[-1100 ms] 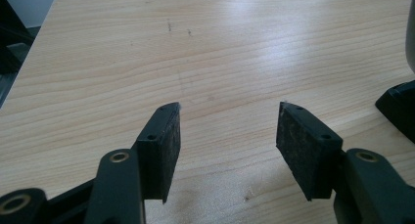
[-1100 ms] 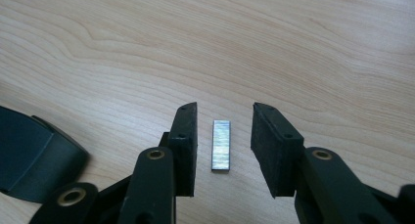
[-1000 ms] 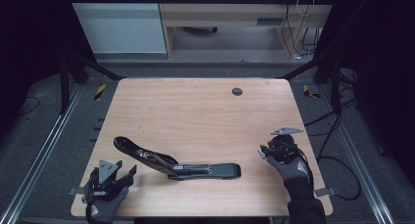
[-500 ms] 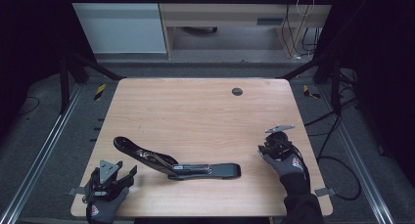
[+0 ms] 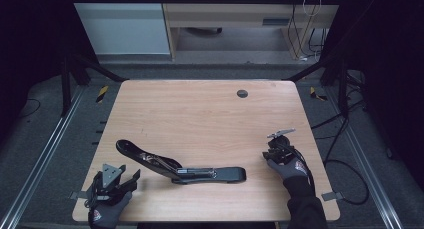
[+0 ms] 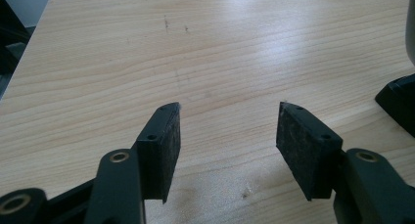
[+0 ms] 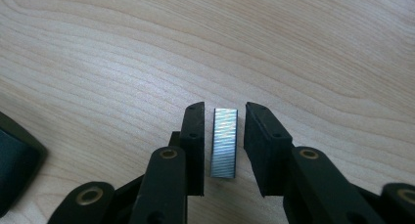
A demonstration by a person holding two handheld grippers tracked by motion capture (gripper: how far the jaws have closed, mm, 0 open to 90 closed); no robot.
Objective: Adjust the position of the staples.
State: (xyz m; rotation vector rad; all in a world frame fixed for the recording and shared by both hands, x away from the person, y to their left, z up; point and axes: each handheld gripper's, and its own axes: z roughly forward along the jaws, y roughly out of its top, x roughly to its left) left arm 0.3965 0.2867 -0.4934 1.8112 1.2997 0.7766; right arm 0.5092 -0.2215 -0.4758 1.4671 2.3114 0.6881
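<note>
Right gripper (image 7: pixel 220 136): jaws just closing in, a staple strip (image 7: pixel 224 143) between them, small gaps on both sides, no pinch yet.
Staples: flat on the desk (image 5: pixel 200 109), near its right edge.
Left gripper (image 6: pixel 227 150): jaws wide apart, nothing between.
Stapler (image 5: pixel 180 165): lying opened out, centre-front.

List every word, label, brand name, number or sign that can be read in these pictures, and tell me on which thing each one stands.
No text can be read.
Long black opened stapler: no legible lettering in the high view.
Silver strip of staples between the right gripper jaws: fine ridges, no writing.
Small red and white mark on the right hand's dark glove: too small to read.
Light wooden table: grain only.
</note>
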